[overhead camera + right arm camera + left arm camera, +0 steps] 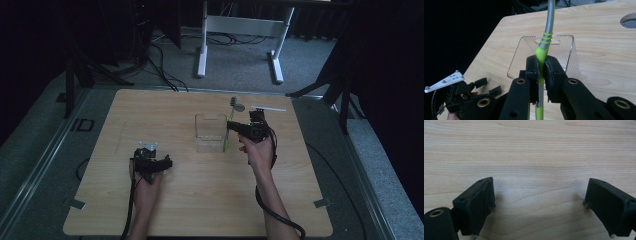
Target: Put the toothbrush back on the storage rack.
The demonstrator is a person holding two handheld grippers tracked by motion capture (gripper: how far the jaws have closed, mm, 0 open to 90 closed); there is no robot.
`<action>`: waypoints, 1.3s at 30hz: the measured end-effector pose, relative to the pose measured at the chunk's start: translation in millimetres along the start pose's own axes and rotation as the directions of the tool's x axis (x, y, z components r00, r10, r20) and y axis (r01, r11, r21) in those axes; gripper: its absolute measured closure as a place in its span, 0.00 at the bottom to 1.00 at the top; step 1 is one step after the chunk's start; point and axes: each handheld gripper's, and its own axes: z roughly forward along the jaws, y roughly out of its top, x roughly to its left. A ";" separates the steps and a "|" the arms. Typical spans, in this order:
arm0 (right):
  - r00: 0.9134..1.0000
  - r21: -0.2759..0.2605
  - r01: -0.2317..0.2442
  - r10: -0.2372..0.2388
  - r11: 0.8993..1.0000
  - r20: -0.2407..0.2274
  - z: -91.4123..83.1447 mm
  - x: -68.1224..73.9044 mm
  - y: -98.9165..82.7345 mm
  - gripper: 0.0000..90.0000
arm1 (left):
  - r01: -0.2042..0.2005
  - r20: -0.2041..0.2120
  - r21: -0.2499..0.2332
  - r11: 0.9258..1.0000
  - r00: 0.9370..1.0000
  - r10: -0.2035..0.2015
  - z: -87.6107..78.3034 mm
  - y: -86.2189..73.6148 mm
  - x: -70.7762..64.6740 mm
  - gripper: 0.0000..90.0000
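Note:
A utensil (541,48) with a green handle and a grey stem stands nearly upright, and my right gripper (541,65) is shut on the green part. From above, the utensil (227,141) rises along the right side of a clear plastic container (210,131) to a round grey head. That right gripper (232,128) sits just right of the container (564,50). My left gripper (161,164) rests at the table's left front, well apart from the container. Its jaws stand wide over bare wood, so the left gripper (539,205) is open and holds nothing. The left gripper (487,86) also appears beyond the right jaws.
The wooden table (200,210) has rounded corners and a cut-out hole (629,21) near one edge. A white desk frame (202,55) and cables lie on the floor beyond. A black cable (280,220) trails from the right hand toward the front edge.

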 end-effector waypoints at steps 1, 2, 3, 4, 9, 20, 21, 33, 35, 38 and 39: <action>1.000 -0.002 -0.002 0.002 1.000 -0.001 0.8 -0.6 0.4 0.91 | -0.001 0.000 0.000 1.000 1.000 0.001 0.0 0.0 0.0 0.11; 1.000 -0.002 -0.002 0.002 1.000 -0.001 0.8 -0.6 0.4 0.91 | 0.000 0.000 0.000 1.000 1.000 0.000 0.0 0.0 0.0 0.11; 1.000 -0.003 -0.006 0.006 1.000 -0.001 1.4 -1.2 0.6 0.91 | -0.001 0.000 0.000 1.000 1.000 0.001 0.0 0.0 0.0 0.11; 1.000 -0.003 -0.006 0.006 1.000 -0.003 1.9 -1.6 0.7 0.91 | -0.001 0.000 0.000 1.000 1.000 0.001 0.0 0.0 0.0 0.11; 1.000 -0.007 -0.010 0.010 1.000 -0.005 4.1 -2.7 1.0 0.91 | 0.000 0.000 0.000 1.000 1.000 0.000 0.0 0.0 0.0 0.11; 1.000 -0.030 -0.014 0.014 0.999 -0.012 6.5 -2.3 3.4 0.91 | -0.001 0.000 0.000 1.000 1.000 0.001 0.0 0.0 0.0 0.11; 1.000 -0.031 -0.016 0.016 0.999 -0.012 6.6 -2.4 3.6 0.91 | 0.000 0.000 0.000 1.000 1.000 0.000 0.0 0.0 0.0 0.11; 0.999 -0.060 -0.030 0.029 0.998 -0.026 7.5 -6.3 5.5 0.91 | -0.001 0.000 0.000 1.000 1.000 0.001 0.0 0.0 0.0 0.11; 0.999 -0.066 -0.032 0.030 0.997 -0.031 7.6 -6.5 5.6 0.91 | 0.000 0.000 0.000 1.000 1.000 0.000 0.0 0.0 0.0 0.11; 0.999 -0.073 -0.029 0.027 0.997 -0.033 7.8 -6.4 5.5 0.91 | 0.000 0.000 0.000 1.000 1.000 0.000 0.0 0.0 0.0 0.11; 0.999 -0.078 -0.027 0.025 0.997 -0.033 7.9 -6.5 5.6 0.91 | -0.001 0.000 0.000 1.000 1.000 0.001 0.0 0.0 0.0 0.11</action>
